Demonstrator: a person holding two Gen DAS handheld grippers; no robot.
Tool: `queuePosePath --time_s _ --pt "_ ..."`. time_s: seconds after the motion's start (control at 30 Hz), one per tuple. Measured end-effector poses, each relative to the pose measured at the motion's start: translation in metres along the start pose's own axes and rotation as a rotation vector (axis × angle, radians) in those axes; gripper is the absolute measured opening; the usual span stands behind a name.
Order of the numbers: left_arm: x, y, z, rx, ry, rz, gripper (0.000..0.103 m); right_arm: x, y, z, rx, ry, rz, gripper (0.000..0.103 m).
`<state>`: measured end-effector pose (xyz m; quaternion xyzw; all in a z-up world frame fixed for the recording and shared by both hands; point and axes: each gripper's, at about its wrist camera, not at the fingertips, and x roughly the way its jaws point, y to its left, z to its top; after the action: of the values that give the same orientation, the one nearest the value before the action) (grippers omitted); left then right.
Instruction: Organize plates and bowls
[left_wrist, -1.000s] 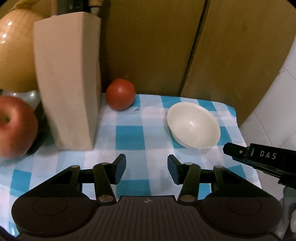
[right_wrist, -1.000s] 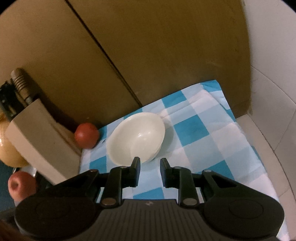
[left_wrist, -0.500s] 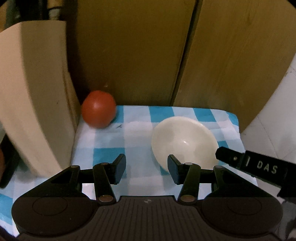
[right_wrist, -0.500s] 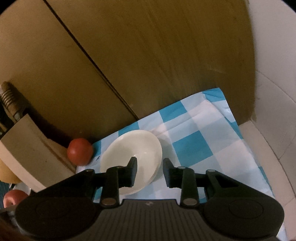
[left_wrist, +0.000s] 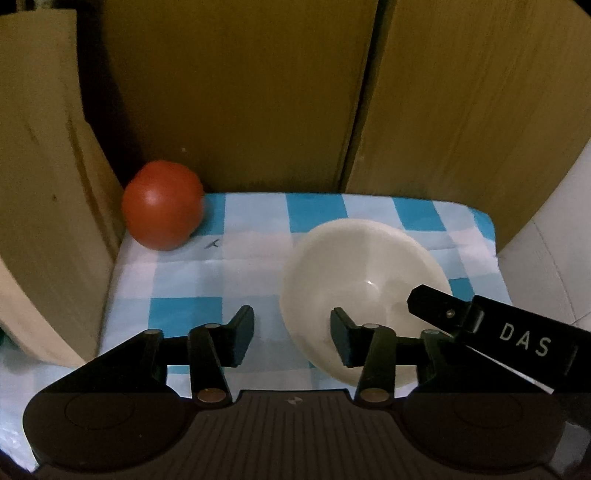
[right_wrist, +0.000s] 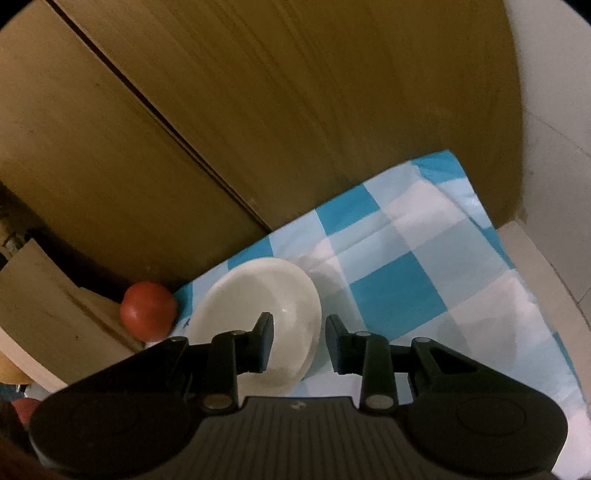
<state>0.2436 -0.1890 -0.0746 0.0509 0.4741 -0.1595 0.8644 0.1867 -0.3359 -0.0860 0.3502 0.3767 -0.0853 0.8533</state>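
both grippers have come closer to the bowl (left_wrist: 364, 266), jaws straddling its rim.

Cloth (left_wrist: 192, 280) left of bowl (left_wrist: 354, 266) clear — tomato (left_wrist: 162, 205), wooden block (left_wrist: 44, 192), cabinet doors (left_wrist: 236, 92) hem it.

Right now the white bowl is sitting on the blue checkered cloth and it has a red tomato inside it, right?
Not quite. The white bowl is empty; the red tomato sits on the blue checkered cloth apart from it, beside the wooden block, as the left wrist view shows.
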Motion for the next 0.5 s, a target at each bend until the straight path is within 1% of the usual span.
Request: queuePosePath --time_s 0.03,0.1,0.23,0.37,0.47,0.5 --pt "0.002 -0.001 -0.001 -0.002 0.008 -0.005 0.049 0.002 -0.001 0.000 0.005 0.007 0.002 0.029" --pt "0.005 -0.002 -0.002 0.004 0.016 -0.007 0.047 0.006 -0.001 0.000 0.007 0.020 0.003 0.029" --pt "0.005 -0.003 -0.003 0.031 0.007 0.019 0.044 0.009 0.001 0.000 -0.003 0.030 0.011 0.028" --pt "0.009 -0.005 -0.004 0.056 0.012 0.051 0.042 0.014 0.000 0.001 -0.001 0.055 0.005 0.013" --pt "0.011 -0.008 -0.006 0.073 0.019 0.063 0.034 0.017 -0.003 0.000 0.010 0.070 0.012 0.011" --pt "0.010 -0.008 -0.006 0.075 0.020 0.059 0.028 0.016 -0.003 0.000 0.010 0.071 0.011 0.011"
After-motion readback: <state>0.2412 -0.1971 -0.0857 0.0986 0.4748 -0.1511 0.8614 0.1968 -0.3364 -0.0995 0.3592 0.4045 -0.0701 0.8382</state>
